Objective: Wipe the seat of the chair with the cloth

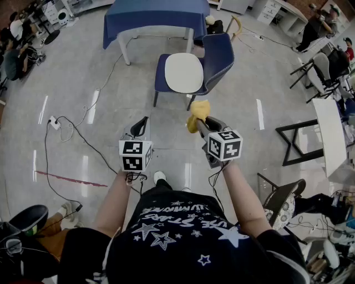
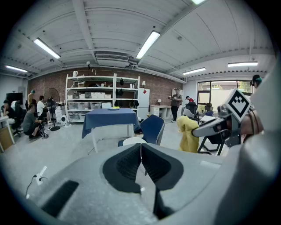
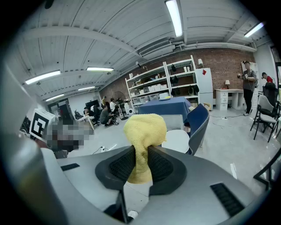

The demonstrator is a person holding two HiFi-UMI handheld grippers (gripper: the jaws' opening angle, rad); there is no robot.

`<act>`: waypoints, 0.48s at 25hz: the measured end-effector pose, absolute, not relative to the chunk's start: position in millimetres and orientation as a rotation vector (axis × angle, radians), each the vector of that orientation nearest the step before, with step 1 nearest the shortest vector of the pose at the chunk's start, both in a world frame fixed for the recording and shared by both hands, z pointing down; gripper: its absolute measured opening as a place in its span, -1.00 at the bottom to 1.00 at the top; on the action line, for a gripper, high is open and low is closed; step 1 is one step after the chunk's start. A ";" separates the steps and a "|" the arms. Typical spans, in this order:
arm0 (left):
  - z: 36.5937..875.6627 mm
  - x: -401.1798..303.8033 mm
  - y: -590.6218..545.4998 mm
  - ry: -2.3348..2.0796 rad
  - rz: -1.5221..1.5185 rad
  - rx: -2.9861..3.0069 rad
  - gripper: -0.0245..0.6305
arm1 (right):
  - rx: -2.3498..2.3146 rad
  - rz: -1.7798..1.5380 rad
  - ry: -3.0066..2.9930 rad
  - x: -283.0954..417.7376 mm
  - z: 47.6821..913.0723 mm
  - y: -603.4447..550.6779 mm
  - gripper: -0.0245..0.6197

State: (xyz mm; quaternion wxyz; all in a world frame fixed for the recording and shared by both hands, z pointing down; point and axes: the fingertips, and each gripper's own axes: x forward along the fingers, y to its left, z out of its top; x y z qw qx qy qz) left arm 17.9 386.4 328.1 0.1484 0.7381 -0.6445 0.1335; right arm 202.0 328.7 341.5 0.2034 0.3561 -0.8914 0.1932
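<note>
A blue chair (image 1: 213, 55) with a white seat (image 1: 183, 72) stands ahead of me on the floor; it also shows in the left gripper view (image 2: 151, 128) and the right gripper view (image 3: 197, 124). My right gripper (image 1: 201, 123) is shut on a yellow cloth (image 1: 198, 113), held in the air short of the chair. In the right gripper view the cloth (image 3: 144, 136) bulges up out of the closed jaws. My left gripper (image 1: 142, 125) is shut and holds nothing, level with the right one. Its jaws (image 2: 141, 163) meet with no gap.
A table under a blue cover (image 1: 156, 15) stands just behind the chair. A cable and power strip (image 1: 54, 122) lie on the floor at left. Black chairs (image 1: 280, 202) and a white table (image 1: 331, 138) stand at right. Several people sit at the far left.
</note>
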 end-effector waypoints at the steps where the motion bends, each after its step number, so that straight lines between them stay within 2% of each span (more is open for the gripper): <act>1: 329.5 17.6 388.7 -1.854 0.387 2.122 -0.86 | 0.990 0.538 -2.486 201.3 342.9 332.2 -0.66; 12: 342.8 1.3 399.5 -1.880 0.437 2.100 -0.86 | 0.965 0.560 -2.470 179.6 359.5 342.9 -0.66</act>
